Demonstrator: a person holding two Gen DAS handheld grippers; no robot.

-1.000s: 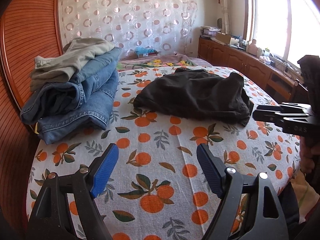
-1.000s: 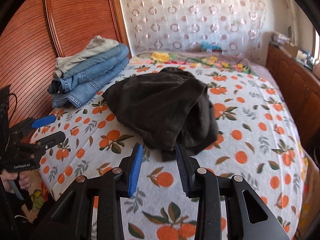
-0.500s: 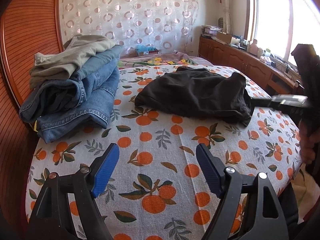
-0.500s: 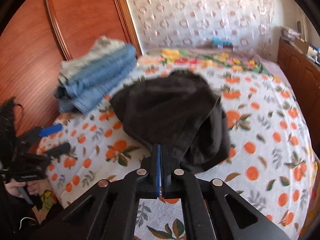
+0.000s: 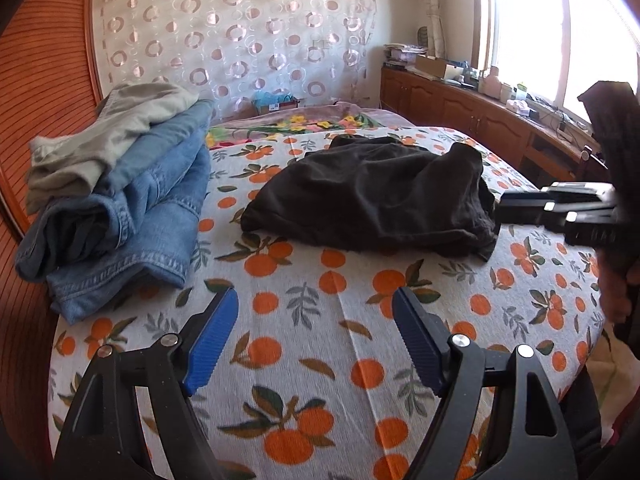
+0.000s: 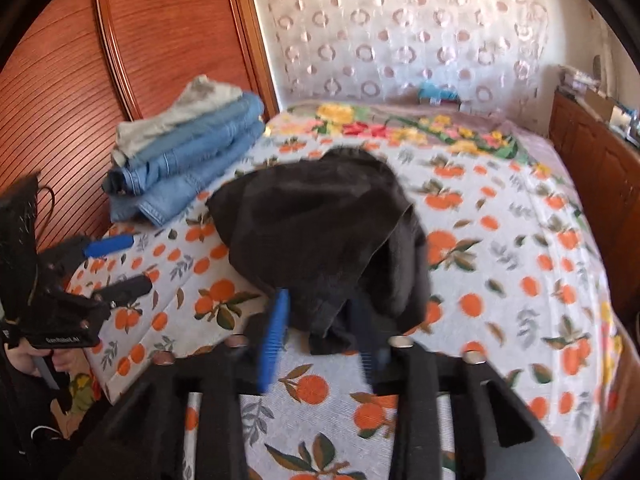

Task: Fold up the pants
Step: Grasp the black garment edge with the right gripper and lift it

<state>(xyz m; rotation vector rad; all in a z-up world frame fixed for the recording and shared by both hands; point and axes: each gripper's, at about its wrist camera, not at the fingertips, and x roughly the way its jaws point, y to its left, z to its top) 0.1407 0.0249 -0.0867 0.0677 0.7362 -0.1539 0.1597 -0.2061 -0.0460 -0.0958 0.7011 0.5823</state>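
Note:
Crumpled black pants [image 5: 368, 196] [image 6: 320, 224] lie in a heap in the middle of the orange-print bed cover [image 5: 320, 360]. My left gripper [image 5: 316, 312] is open over bare cover, well short of the pants. My right gripper [image 6: 320, 328] is at the heap's near edge with its jaws opening. A dark fold of the pants shows between its blue pads [image 6: 274, 332], which do not press on it. In the left wrist view the right gripper [image 5: 504, 210] reaches in from the right, beside the pants' right end.
A stack of folded jeans topped by a pale garment [image 5: 120, 200] [image 6: 188, 160] sits at the bed's left, against a wooden headboard [image 6: 160, 40]. A floral blanket [image 6: 400, 128] lies behind. Wooden cabinets [image 5: 480, 116] run under the window on the right.
The right gripper's jaws were apart, shut on nothing half a second ago, and now stand apart again at the pants' near edge. The left gripper stayed open and shifted slightly.

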